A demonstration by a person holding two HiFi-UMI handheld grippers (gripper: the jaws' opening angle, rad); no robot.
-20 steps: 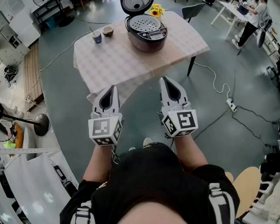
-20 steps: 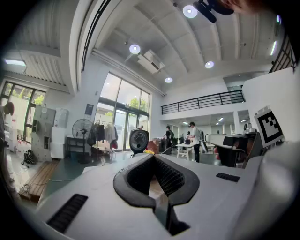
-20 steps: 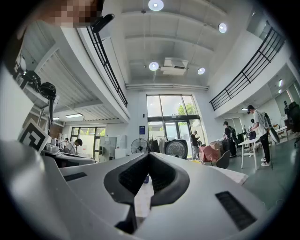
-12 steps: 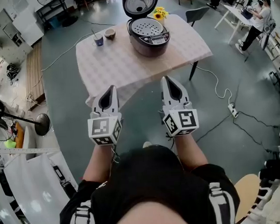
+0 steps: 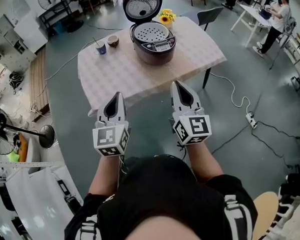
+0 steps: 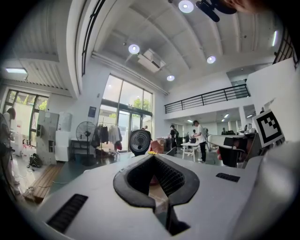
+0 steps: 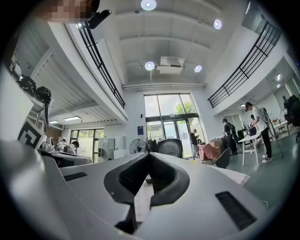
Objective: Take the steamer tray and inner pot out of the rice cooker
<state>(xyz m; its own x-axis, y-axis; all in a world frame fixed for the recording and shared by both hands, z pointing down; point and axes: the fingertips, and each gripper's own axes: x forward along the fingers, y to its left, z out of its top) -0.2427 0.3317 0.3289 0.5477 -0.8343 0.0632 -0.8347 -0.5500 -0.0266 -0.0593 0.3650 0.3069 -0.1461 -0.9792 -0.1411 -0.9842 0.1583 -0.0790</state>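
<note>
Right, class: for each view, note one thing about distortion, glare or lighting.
Head view: fisheye curves the table edges; soft, even light. Left gripper view: black circular vignette, windows blown bright. Right gripper view: same vignette, ceiling lamps glare.

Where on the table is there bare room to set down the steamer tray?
The near half of the table, between the rice cooker and the front edge, is bare cloth; so is the strip right of the cooker. The far side is crowded: blue cup and small bowl far left, sunflowers behind the cooker.
</note>
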